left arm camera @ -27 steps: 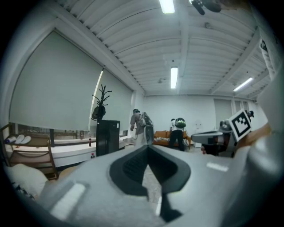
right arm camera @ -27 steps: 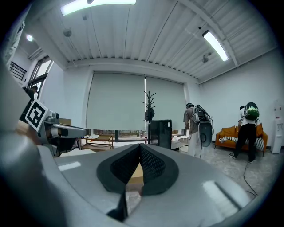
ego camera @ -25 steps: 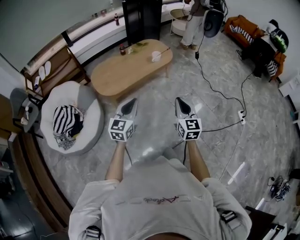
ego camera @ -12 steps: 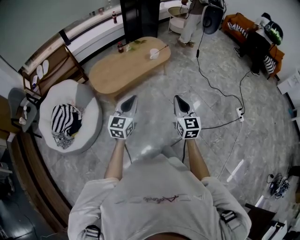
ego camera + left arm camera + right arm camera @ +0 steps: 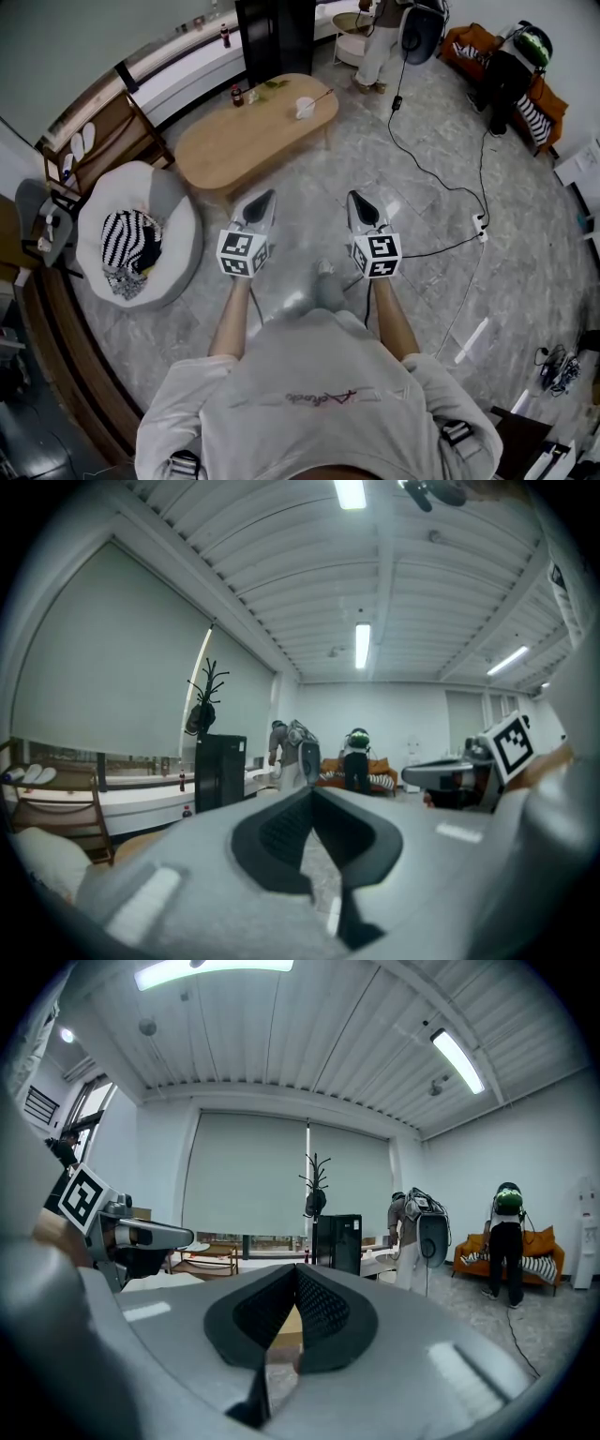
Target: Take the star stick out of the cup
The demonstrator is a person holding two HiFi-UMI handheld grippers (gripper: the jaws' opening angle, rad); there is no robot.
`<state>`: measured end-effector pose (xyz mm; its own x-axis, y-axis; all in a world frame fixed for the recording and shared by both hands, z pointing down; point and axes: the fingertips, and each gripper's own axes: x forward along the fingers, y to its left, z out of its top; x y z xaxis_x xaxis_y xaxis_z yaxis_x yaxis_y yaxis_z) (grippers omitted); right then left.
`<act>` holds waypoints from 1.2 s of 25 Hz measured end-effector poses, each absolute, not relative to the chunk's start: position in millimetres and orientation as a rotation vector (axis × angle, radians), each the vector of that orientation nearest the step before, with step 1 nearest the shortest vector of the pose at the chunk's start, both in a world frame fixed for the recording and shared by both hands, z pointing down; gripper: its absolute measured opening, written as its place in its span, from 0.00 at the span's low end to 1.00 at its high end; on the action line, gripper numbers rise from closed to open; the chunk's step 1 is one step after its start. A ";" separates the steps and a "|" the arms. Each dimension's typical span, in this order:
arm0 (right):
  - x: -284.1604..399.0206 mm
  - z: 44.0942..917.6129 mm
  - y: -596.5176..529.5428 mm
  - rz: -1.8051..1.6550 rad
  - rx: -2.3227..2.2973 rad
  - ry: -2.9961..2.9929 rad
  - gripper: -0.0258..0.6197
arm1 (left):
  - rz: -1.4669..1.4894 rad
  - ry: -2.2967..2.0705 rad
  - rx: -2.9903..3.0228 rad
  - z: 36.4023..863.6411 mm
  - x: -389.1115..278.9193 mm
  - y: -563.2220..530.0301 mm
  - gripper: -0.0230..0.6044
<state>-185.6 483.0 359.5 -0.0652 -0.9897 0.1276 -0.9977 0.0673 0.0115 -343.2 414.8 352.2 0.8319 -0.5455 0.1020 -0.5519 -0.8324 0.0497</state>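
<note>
Both grippers: side by side above the grey floor [image 5: 309, 220], pointing toward 12 o'clock.
State of left gripper [image 5: 264, 197]: jaws pressed together, nothing between them.
State of right gripper [image 5: 357, 197]: jaws together too, empty.
Ahead, table [image 5: 225, 150]: wooden oval, well apart from both.
Where the cup [image 5: 305, 108] sits: upright near the table's far right end, 1 o'clock from the left gripper, 11 o'clock from the right; neither clearly nearer.
Lean of the star stick [image 5: 323, 96]: in the cup, long axis tilting out toward 2 o'clock; star end too small to see.
Cup contents: only the stick, seemingly.
Coming move: likely approach, then open jaws.
</note>
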 end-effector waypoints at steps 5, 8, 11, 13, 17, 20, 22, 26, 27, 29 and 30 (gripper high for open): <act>-175.1 365.0 461.6 0.126 2.060 -2.245 0.05 | 0.141 -0.908 2.930 354.9 -333.9 398.5 0.04; -171.0 369.0 441.3 0.131 2.041 -2.263 0.05 | 0.148 -0.930 2.923 357.6 -329.6 380.9 0.04; -163.7 371.7 418.9 0.138 2.029 -2.276 0.05 | 0.156 -0.945 2.913 360.1 -322.7 359.7 0.04; -153.7 373.5 402.8 0.138 2.025 -2.280 0.05 | 0.158 -0.950 2.912 361.7 -312.9 344.4 0.04; -130.0 378.1 366.5 0.151 2.029 -2.273 0.05 | 0.163 -0.943 2.911 363.8 -290.1 306.7 0.04; -112.1 382.1 338.8 0.162 2.034 -2.266 0.05 | 0.173 -0.932 2.909 367.7 -272.2 278.1 0.04; -98.3 384.2 320.9 0.171 2.036 -2.263 0.05 | 0.183 -0.927 2.907 369.7 -257.8 260.1 0.04; -72.8 384.6 284.1 0.187 2.022 -2.270 0.05 | 0.197 -0.929 2.902 368.1 -230.3 222.2 0.04; -66.1 384.8 275.8 0.192 2.020 -2.271 0.05 | 0.198 -0.930 2.900 367.6 -223.4 213.9 0.04; -53.4 384.5 259.6 0.198 2.015 -2.273 0.05 | 0.202 -0.932 2.896 367.0 -210.4 198.2 0.04; -47.5 383.8 251.1 0.199 2.010 -2.275 0.05 | 0.205 -0.934 2.894 366.6 -203.9 190.1 0.04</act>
<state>-47.5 251.1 383.8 -0.1244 -0.9792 0.1605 -0.9922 0.1208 -0.0318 -203.9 190.1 366.6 0.8036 -0.5744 0.1560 -0.5870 -0.8082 0.0478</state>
